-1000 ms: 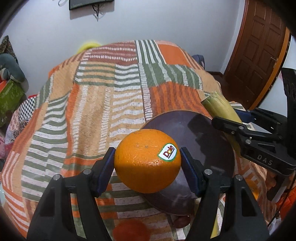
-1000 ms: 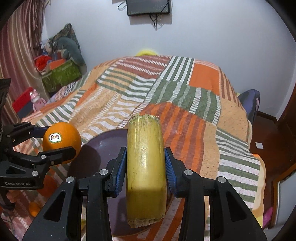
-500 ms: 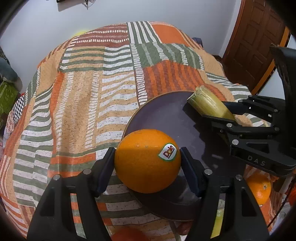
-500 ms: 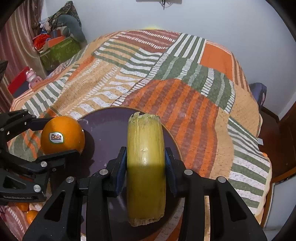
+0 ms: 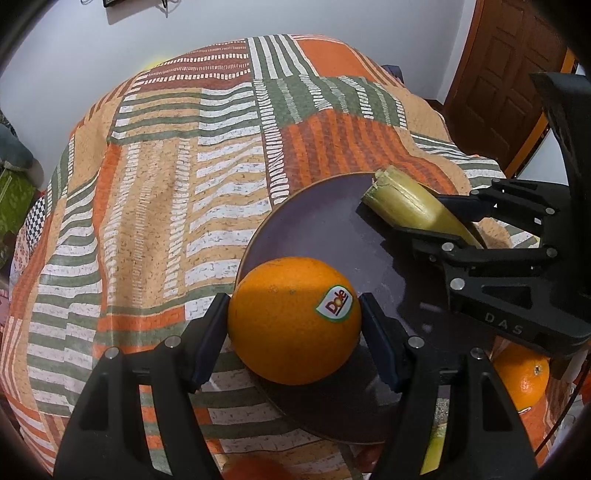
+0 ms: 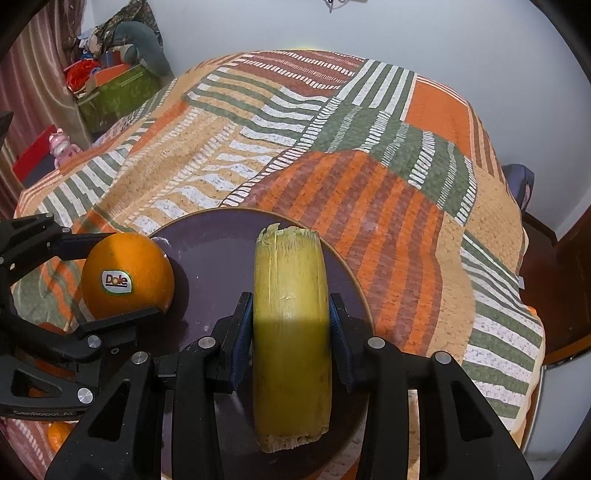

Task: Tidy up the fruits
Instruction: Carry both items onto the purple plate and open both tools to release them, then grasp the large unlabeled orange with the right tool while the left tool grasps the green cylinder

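Left tongs (image 5: 294, 321) clamping orange (image 5: 293, 320), right tongs (image 6: 291, 325) clamping sugarcane piece (image 6: 291, 332), over plate (image 6: 210, 251)

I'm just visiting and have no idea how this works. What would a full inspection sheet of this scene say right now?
Surface: patchwork bedspread covering a bed, striped in orange, green and white.
Job's things: dark purple plate; Dole-stickered orange; yellow-green cut stalk piece; spare orange beside the plate.
Clutter: green box with piled items; pink toy.
Grippers: left gripper shut on the orange over the plate's edge; right gripper shut on the stalk above the plate.
Cables: dangling wires on the wall.
Surroundings: white wall; brown wooden door; curtain.
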Tool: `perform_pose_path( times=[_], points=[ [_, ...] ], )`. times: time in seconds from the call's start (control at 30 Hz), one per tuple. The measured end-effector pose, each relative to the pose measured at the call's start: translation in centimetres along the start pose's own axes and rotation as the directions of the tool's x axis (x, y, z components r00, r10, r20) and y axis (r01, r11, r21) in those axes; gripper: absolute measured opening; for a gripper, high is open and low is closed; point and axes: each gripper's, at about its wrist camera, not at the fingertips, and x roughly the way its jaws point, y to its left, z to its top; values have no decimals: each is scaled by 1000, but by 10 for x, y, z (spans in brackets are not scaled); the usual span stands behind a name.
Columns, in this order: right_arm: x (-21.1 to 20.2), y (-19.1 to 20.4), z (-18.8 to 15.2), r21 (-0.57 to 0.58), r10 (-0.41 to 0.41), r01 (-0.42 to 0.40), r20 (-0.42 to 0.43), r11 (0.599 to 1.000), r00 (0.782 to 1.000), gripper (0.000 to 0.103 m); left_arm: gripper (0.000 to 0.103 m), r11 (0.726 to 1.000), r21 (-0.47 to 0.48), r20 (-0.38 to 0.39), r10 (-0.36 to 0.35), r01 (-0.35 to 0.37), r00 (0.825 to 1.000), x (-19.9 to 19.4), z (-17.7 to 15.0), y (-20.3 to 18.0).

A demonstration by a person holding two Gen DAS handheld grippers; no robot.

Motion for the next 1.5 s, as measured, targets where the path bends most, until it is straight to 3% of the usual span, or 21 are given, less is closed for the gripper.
perform_pose_path(
  times=[0.23,0.37,0.73,1.1,1.5],
  points=[
    [-4,2,0,-8,-7,7,0,1000,1000,39,70,1000,5,-4,-6,6,1000,-1,-1,-2],
    [-14,4,-3,-14,-17,17,26,1000,1000,48,82,1000,-5,56,-2,2,998,-18,1,-1],
    [-62,2,-15,23,-33,31,104,999,994,48,82,999,-37,115,29,-25,993,-65,-14,6],
    [-115,11,-53,57,-28,19,162,998,986,52,84,999,-44,191,24,-16,981,-123,-48,-6],
    [-132,11,-100,115,-44,24,168,993,985,59,84,998,-59,133,-10,18,991,-123,-82,-35]
  ],
)
